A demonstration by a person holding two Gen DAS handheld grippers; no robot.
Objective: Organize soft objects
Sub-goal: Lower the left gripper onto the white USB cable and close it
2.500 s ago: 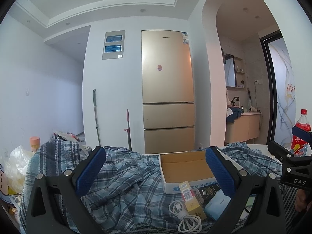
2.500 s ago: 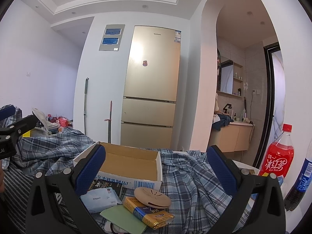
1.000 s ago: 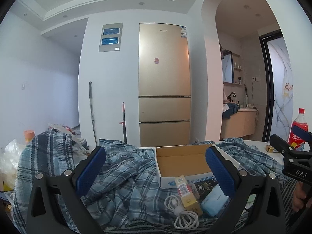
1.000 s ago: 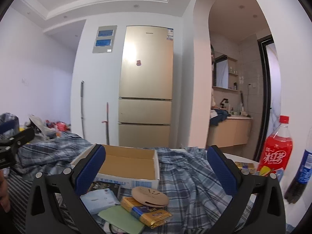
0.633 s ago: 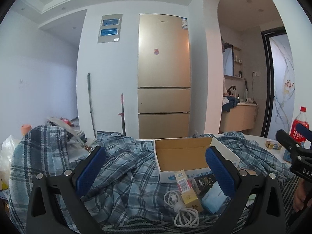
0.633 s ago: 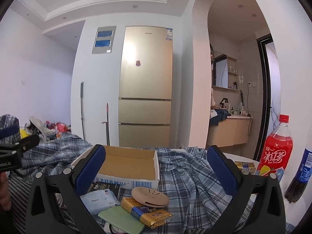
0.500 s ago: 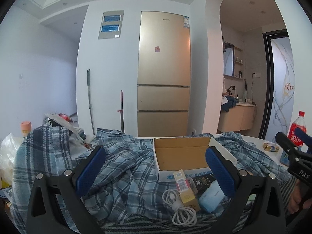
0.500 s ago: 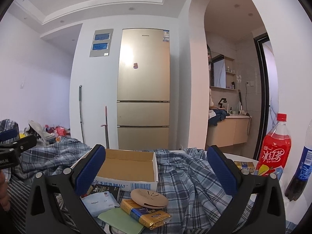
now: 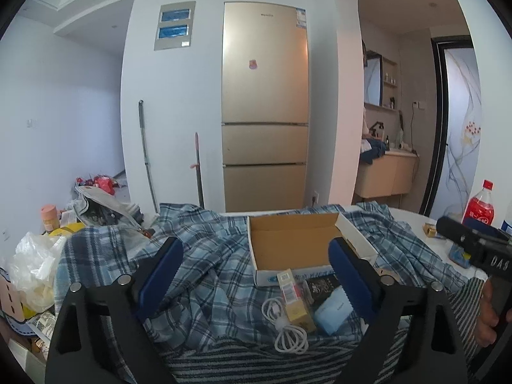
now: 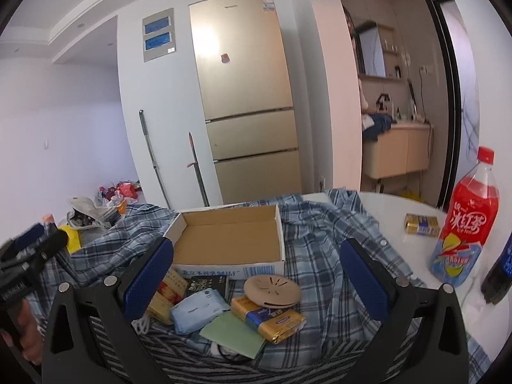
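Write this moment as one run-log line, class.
left gripper: open, empty | right gripper: open, empty | plaid shirt: spread under cardboard box | box: empty

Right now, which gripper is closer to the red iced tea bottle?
Right. The red iced tea bottle stands just beyond the right gripper, off its right finger. The left gripper sits farther left, with the right gripper between it and the bottle.

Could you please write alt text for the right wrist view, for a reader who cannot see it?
The open right gripper hovers over a blue plaid shirt spread on a table, where an empty cardboard box sits behind a tissue pack, a beige disc and a gold packet. A red drink bottle stands at right.
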